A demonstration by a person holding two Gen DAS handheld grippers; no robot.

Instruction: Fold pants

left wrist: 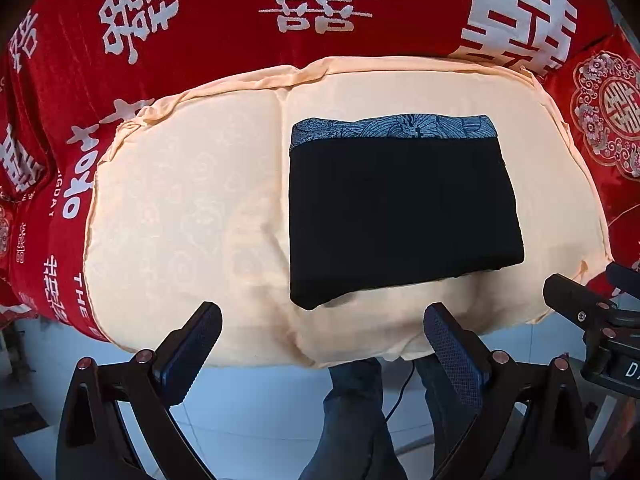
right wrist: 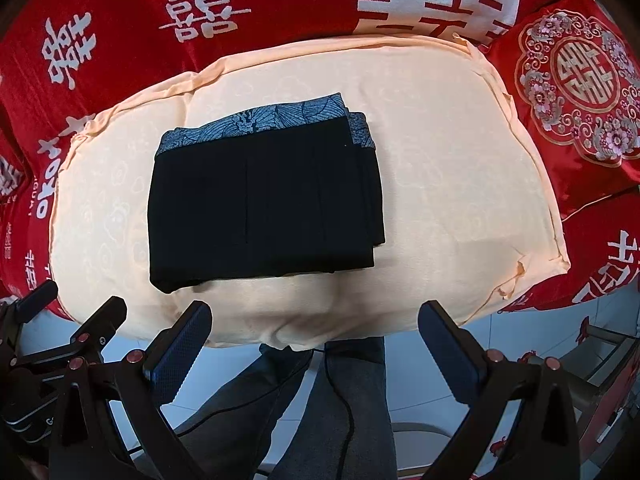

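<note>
Pants (left wrist: 404,216), left wrist view: black, folded into a compact rectangle, lying on a cream cushion (left wrist: 192,208), right of its centre. Long axis runs left to right; a blue-grey patterned band (left wrist: 394,130) lies along the far edge, the folded black edge faces near. Surface smooth, corners fairly square. Left gripper (left wrist: 322,320) is above the cushion's near edge, jaws spread wide, holding nothing, apart from the pants. Part of the right gripper (left wrist: 576,300) shows at the right edge. Red bedding (left wrist: 208,40) beyond carries white double-happiness characters; at the left, partial lettering reads "THE", the rest unclear.

Right wrist view: pants (right wrist: 264,208) lie left of the cushion's (right wrist: 460,184) centre, band (right wrist: 272,124) at the far edge, stacked layers showing stepped edges on the right side. Right gripper (right wrist: 314,318) has its jaws spread wide, empty, short of the near fold. A red embroidered pillow (right wrist: 576,88) sits far right. Left gripper (right wrist: 76,312) shows at the left edge.
</note>
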